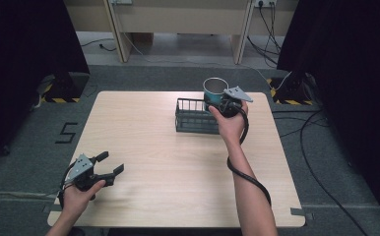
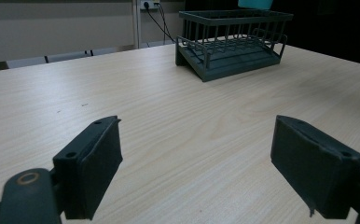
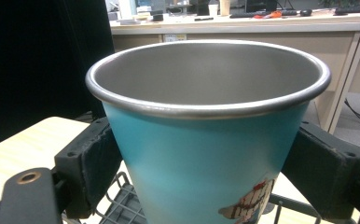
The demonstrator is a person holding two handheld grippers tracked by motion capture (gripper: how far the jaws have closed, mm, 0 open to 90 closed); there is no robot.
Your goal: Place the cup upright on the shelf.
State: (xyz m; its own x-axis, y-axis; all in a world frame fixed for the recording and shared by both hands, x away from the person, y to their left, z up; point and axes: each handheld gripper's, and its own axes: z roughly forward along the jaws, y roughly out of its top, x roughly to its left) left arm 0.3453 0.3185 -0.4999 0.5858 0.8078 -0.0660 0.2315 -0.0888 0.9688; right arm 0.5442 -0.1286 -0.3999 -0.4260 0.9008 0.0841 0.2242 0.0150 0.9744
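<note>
Holding the cup (image 3: pixel 206 140) in our right gripper (image 1: pixel 226 104) jaws over the rack (image 1: pixel 194 117); next, lower gently. Left gripper (image 1: pixel 110 164) jaws gape empty.

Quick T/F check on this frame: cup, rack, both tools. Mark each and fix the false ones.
1. The right tool is clamped on the teal cup. True.
2. The cup lies tipped over on the table. False: it is upright, held above the rack.
3. The left tool is open and holds nothing. True.
4. The rack is white. False: it is dark wire.
5. The cup is full of liquid. False: its metal inside looks empty.
</note>
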